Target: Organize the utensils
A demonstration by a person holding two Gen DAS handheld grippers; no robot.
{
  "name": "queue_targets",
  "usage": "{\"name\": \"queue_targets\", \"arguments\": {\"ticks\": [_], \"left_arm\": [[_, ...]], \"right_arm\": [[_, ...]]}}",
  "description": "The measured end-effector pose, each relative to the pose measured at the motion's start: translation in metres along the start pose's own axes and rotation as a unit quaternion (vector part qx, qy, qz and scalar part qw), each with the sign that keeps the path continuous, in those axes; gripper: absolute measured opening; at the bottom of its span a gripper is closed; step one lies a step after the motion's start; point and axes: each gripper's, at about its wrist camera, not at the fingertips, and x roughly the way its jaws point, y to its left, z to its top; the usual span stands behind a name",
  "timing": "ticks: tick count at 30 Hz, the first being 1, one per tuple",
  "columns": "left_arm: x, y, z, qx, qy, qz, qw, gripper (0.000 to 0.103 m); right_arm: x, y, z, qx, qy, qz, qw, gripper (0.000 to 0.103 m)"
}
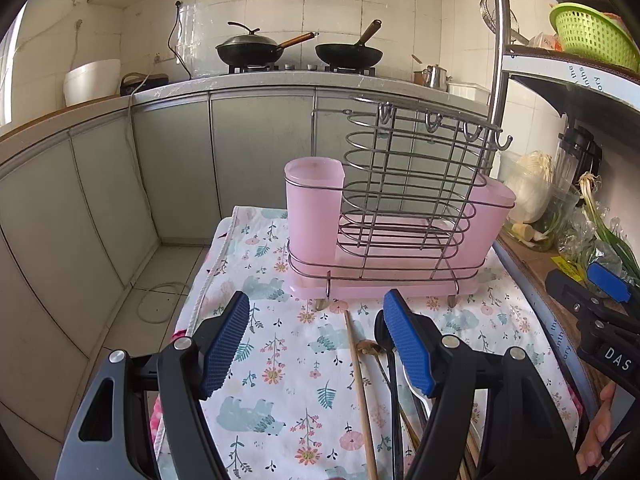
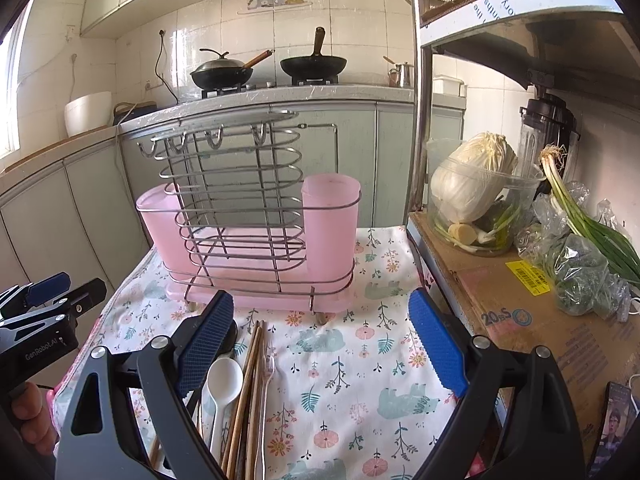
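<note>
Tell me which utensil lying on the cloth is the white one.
The white plastic spoon, lying bowl-up at the left of the pile beside the brown wooden chopsticks. Its broad white bowl sets it apart; the other pieces are thin sticks or dark handles.

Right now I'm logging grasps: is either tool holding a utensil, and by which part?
Nothing is held. The left tool and right tool are both open above the utensils lying on the floral cloth.

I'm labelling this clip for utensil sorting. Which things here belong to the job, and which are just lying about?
Job:
- chopsticks
- white spoon
- pink caddy with wire rack
- left gripper and right gripper, both open

Lying about:
- cabbage
- green onions
- woks
- green basket
</note>
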Motion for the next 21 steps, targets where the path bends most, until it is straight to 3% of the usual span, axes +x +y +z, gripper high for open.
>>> {"name": "queue_targets", "arguments": {"ticks": [5,11,19,21], "left_arm": [[0.016,0.007,-0.003,-0.011,0.038,-0.016,0.9991,0.069],[0.038,0.012,-0.011,-0.006,0.092,-0.040,0.9949,0.061],[0.070,0.012,-0.025,-0.024,0.178,-0.086,0.9799,0.043],[0.079,0.009,-0.030,-0.028,0.198,-0.097,0.9751,0.038]], "right_arm": [[0.013,-0.001,-0.006,0.002,0.028,0.008,1.000,0.090],[0.033,-0.005,-0.013,0.015,0.076,0.030,0.997,0.090],[0.057,-0.018,-0.027,0.045,0.127,0.069,0.988,0.089],[0.061,-0.021,-0.028,0.046,0.132,0.078,0.987,0.082]]}}
